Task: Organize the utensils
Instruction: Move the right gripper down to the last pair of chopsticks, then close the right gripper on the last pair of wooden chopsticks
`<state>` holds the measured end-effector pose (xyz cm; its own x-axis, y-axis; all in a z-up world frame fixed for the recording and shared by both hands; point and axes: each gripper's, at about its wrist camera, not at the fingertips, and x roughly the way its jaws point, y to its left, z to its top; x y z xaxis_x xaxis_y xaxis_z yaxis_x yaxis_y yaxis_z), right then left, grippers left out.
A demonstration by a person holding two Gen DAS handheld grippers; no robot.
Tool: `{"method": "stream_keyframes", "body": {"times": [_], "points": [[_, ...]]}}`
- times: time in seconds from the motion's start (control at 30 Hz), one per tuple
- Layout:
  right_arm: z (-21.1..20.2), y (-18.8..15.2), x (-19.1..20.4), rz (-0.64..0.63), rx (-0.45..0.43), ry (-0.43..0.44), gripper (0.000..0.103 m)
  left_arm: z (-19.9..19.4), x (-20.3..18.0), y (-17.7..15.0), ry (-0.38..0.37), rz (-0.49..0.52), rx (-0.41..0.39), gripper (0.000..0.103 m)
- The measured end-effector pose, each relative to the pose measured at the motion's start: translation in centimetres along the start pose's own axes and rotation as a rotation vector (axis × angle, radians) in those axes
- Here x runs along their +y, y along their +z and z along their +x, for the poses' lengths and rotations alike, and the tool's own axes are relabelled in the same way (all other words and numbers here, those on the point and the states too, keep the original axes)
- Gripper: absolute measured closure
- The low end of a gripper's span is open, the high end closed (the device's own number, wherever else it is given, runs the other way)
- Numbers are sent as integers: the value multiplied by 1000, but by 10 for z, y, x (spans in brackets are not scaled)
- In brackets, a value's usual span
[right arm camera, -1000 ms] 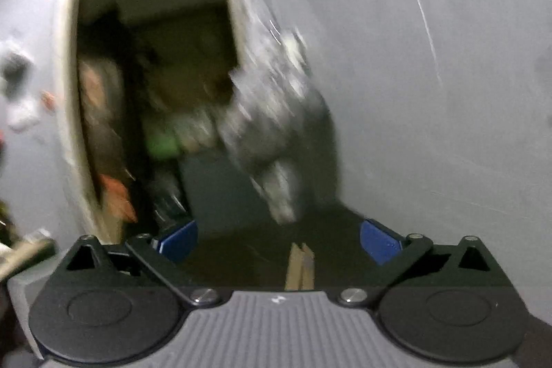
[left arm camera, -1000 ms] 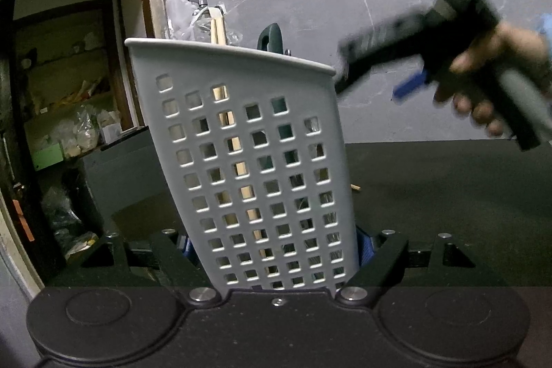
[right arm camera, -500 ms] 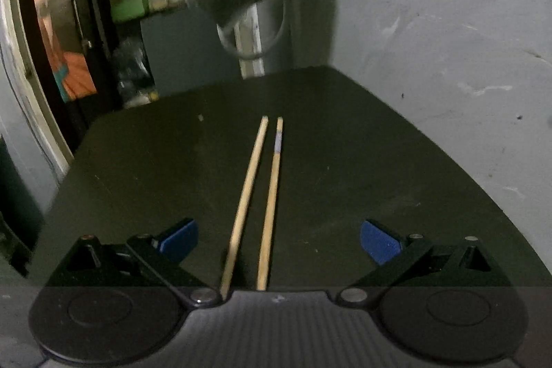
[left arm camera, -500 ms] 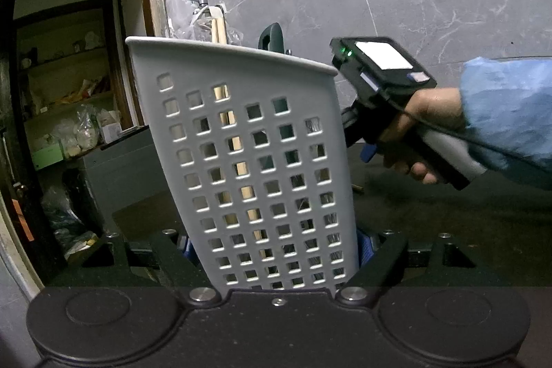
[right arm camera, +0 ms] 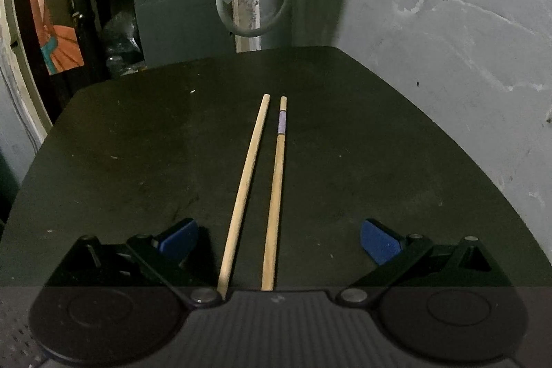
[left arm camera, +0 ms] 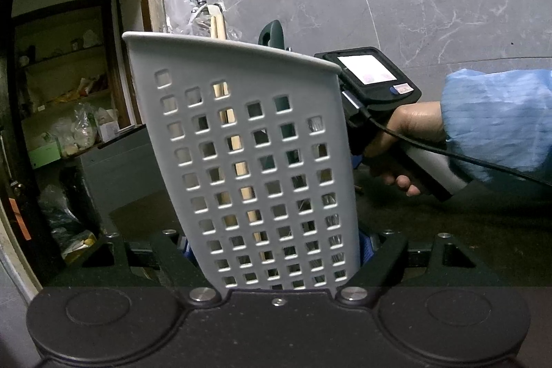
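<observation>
On the matte dark table [right arm camera: 138,161], two slender wooden chopsticks [right arm camera: 262,188] lie between the right hand-held gripper's [right arm camera: 279,238] wide-spread blue pads; the left hand-held gripper [left arm camera: 276,247] clamps a perforated grey plastic basket [left arm camera: 255,161].

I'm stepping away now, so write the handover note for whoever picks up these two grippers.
Left gripper: shut on the white perforated holder, holding it upright on the dark table.
Right gripper: open, empty, low over the table with two wooden chopsticks lying between its fingers, untouched.
Done: the holder already has a wooden utensil and a dark green handle standing in it.
Left: close on the chopsticks, lift them and drop them into the holder. Nothing else loose shows on the table.
</observation>
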<state>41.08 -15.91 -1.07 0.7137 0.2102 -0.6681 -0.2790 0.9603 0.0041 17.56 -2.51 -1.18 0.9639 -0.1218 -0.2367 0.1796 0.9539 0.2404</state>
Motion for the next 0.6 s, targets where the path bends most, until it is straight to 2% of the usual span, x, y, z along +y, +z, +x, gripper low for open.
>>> {"method": "stream_keyframes", "body": {"times": [0.13, 0.33, 0.43, 0.47, 0.5, 0.53, 0.6], "points": [[0, -1, 0, -1, -9, 6, 2, 0, 0, 0, 1, 0, 0, 22], [-3, -4, 0, -13, -39, 17, 16, 0, 0, 0, 1, 0, 0, 22], [-7, -6, 3, -28, -50, 34, 29, 0, 0, 0, 1, 0, 0, 22], [-8, -6, 4, -32, -53, 37, 36, 0, 0, 0, 1, -1, 0, 22], [-10, -7, 5, -32, -57, 37, 47, 0, 0, 0, 1, -1, 0, 22], [-12, -7, 5, -26, -62, 28, 54, 0, 0, 0, 1, 0, 0, 22], [-14, -8, 4, -14, -66, 10, 78, 0, 0, 0, 1, -1, 0, 22]]}}
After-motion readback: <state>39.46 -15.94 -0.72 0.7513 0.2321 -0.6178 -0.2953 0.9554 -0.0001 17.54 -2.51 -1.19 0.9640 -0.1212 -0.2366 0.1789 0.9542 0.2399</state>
